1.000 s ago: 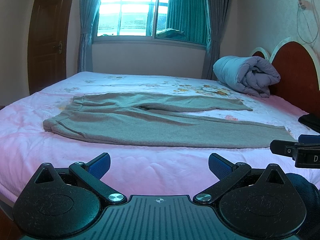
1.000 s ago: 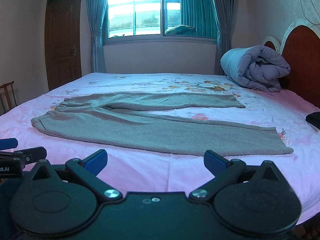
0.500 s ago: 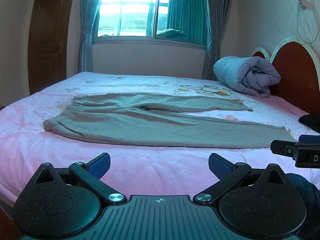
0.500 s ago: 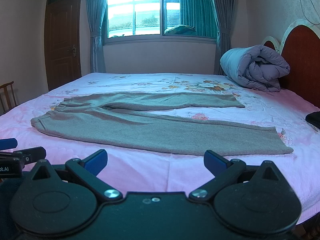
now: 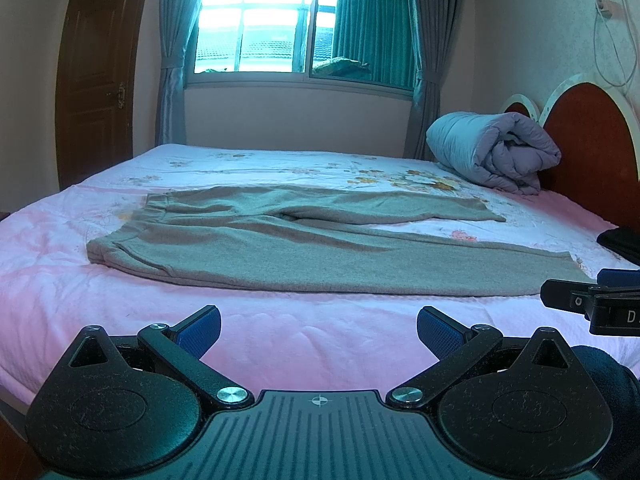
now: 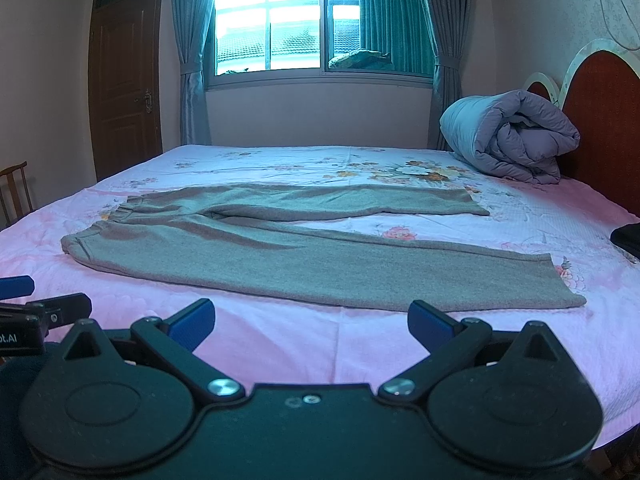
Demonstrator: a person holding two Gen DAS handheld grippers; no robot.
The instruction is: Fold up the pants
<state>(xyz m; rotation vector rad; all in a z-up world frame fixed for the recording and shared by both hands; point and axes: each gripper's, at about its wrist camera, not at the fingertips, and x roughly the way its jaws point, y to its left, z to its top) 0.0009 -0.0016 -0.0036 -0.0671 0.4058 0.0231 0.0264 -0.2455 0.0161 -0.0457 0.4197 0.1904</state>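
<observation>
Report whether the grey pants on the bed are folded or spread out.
Spread out, unfolded. The grey knit pants lie flat on the pink floral bedsheet, both legs apart at full length, waistband at the left.

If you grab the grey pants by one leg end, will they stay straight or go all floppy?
Probably floppy: the grey pants lie flat with soft wrinkles on the bed, so the rest would likely sag. The fuzzy-looking knit should grip well. They look light enough to drag along.
</observation>
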